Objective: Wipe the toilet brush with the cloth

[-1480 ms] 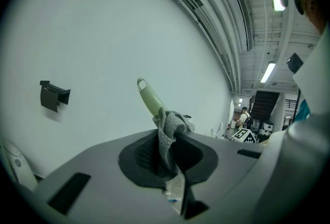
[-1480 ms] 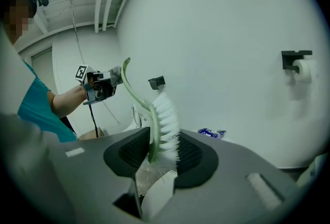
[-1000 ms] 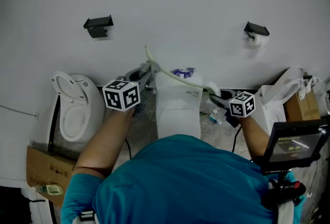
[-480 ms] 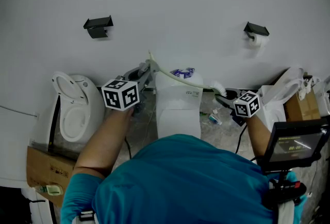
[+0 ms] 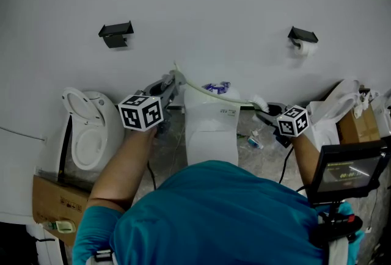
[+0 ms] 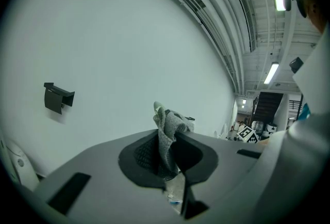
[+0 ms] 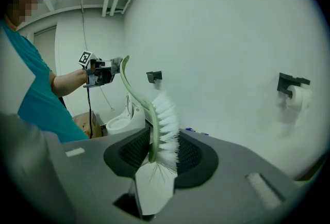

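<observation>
The toilet brush has a pale green curved handle (image 5: pixel 211 94) and white bristles (image 7: pixel 166 126). My right gripper (image 7: pixel 157 148) is shut on the brush at its head end, bristles sticking up between the jaws. The handle (image 7: pixel 135 93) arcs away to my left gripper (image 7: pixel 105 70). In the left gripper view, a grey knitted cloth (image 6: pixel 167 132) is pinched in my left gripper (image 6: pixel 169 145), bunched about the handle's end (image 6: pixel 157 107). In the head view the left gripper (image 5: pixel 170 82) and right gripper (image 5: pixel 264 110) hold the brush across the middle toilet.
A white toilet (image 5: pixel 211 123) stands straight ahead against the wall. Another with its lid up (image 5: pixel 88 129) is at left, a third (image 5: pixel 333 112) at right. A toilet roll holder (image 5: pixel 303 37) and a black bracket (image 5: pixel 116 32) hang on the wall. A monitor (image 5: pixel 348 172) sits low right.
The right gripper has shifted slightly to the right and rolled a little, carrying the brush head with it. The left gripper and cloth have stayed almost still.
</observation>
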{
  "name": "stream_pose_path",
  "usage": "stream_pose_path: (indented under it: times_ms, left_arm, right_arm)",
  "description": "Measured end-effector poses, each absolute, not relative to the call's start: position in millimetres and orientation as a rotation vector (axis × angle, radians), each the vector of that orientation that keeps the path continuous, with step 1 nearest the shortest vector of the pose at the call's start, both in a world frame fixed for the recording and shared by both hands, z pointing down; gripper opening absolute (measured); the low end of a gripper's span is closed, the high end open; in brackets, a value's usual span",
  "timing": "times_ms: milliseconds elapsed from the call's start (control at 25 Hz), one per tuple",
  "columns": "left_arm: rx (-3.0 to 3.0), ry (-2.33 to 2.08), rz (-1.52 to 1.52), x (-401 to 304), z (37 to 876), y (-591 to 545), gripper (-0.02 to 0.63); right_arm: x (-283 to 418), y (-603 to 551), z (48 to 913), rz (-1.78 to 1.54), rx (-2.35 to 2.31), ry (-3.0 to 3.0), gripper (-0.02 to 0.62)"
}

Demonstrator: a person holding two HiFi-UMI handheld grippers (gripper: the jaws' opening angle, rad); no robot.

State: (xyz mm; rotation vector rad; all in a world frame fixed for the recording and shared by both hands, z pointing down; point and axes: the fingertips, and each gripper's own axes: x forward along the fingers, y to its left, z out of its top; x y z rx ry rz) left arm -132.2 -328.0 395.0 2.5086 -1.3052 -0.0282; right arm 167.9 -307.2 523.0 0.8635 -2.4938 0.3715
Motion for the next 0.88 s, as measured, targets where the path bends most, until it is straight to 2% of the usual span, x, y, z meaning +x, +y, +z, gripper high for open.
stream_pose_path:
  times_ms: [640, 880]
  left_arm:
    - [2.602, -1.440, -0.064, -149.4, 302.6, -382.9, 0.038]
    - [2.635, -1.446, -0.052, -141.0, 281.9, -397.3, 0.038]
  right_arm:
    - [117.8, -402.4, 387.8, 0.301, 0.912, -2.526, 0.133]
    - [100.7, -417.3, 364.4, 0.358, 0.956, -2.563, 0.132]
